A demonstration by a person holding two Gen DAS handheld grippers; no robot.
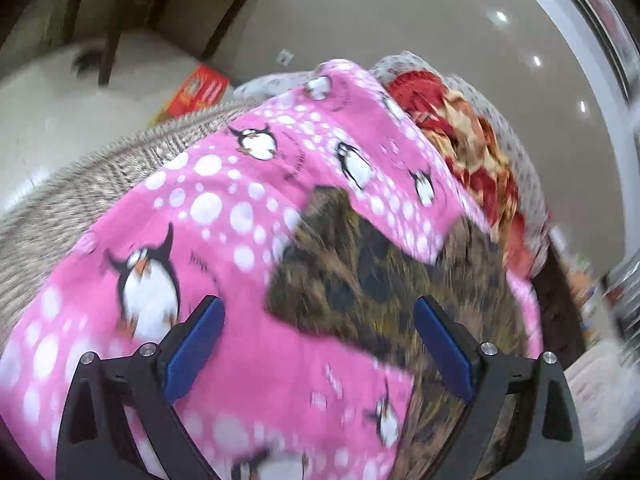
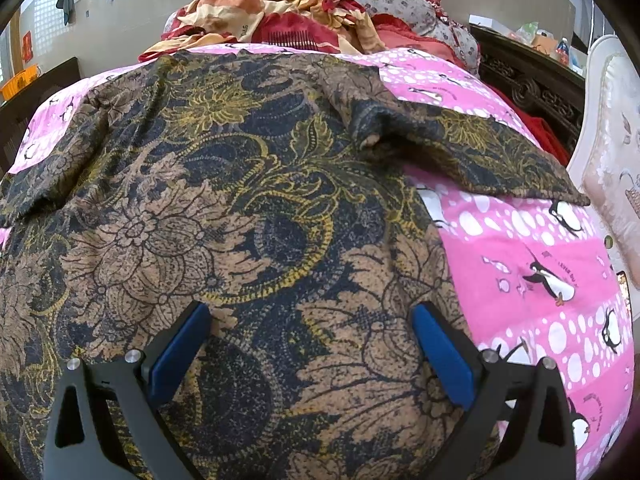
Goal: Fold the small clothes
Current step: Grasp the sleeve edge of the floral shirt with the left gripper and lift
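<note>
Blue-padded left claw (image 1: 318, 338) spread wide at bottom of frame, gripping nothing, over pink penguin-print sheet (image 1: 224, 216) and brown batik garment (image 1: 360, 280), blurred at centre right. Right claw (image 2: 310, 344) likewise wide and holding nothing, low centre, above same batik garment (image 2: 224, 220) spread across penguin sheet (image 2: 540, 248). Red-and-gold cloth (image 2: 280, 20) heaped at top centre.

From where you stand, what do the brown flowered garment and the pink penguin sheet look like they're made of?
Garment: thin woven cloth, probably batik-printed cotton; matte, with soft creases and a limp sleeve. Sheet: smooth printed fabric, maybe cotton or polyester; flat, with a slight sheen, so the fibre is uncertain.
</note>
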